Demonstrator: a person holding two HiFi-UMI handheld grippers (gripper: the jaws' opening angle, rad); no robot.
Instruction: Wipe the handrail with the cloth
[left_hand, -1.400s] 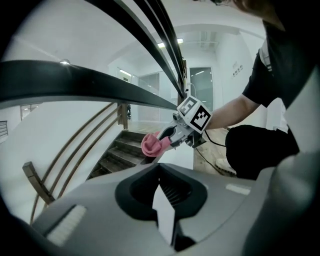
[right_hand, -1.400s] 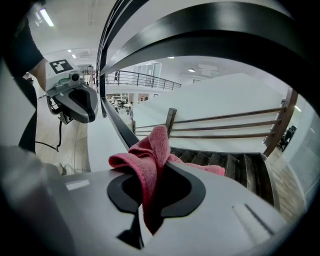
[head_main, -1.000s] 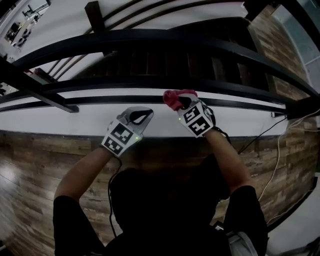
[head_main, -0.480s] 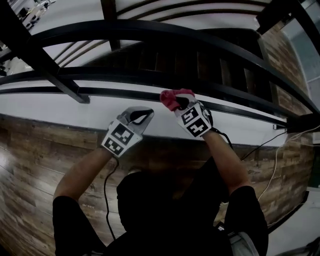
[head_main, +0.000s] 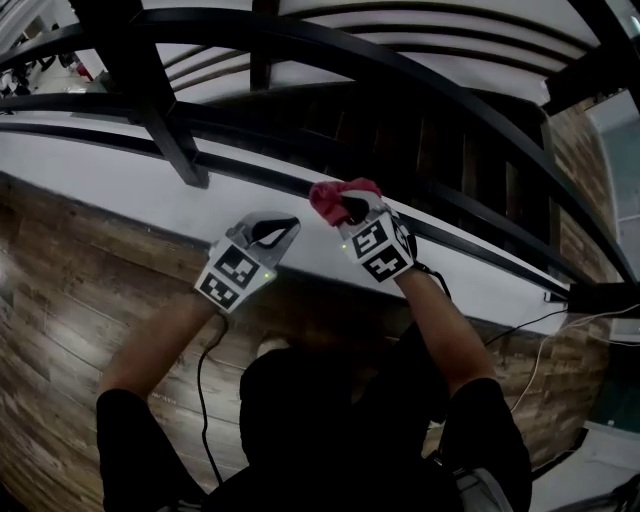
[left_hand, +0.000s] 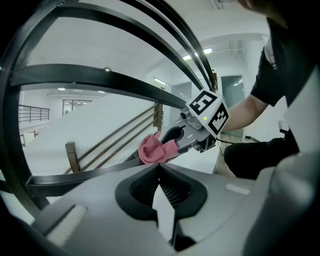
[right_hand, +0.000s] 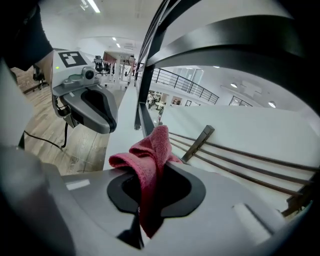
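One red cloth (head_main: 330, 197) is pinched in the right tool (head_main: 347, 206), seemingly touching the handrail (head_main: 270, 178); the left tool (head_main: 274, 229) is closed, empty.

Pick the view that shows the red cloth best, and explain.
Right gripper view: the cloth sits centre, clamped between the jaws, weave visible. Head view shows only a small bunch at the rail; left gripper view shows it small, farther off.

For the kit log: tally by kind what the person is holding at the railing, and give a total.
Grippers: 2 (left gripper, right gripper)
Cloths: 1 (pink cloth, clamped in the right gripper)
Total: 3
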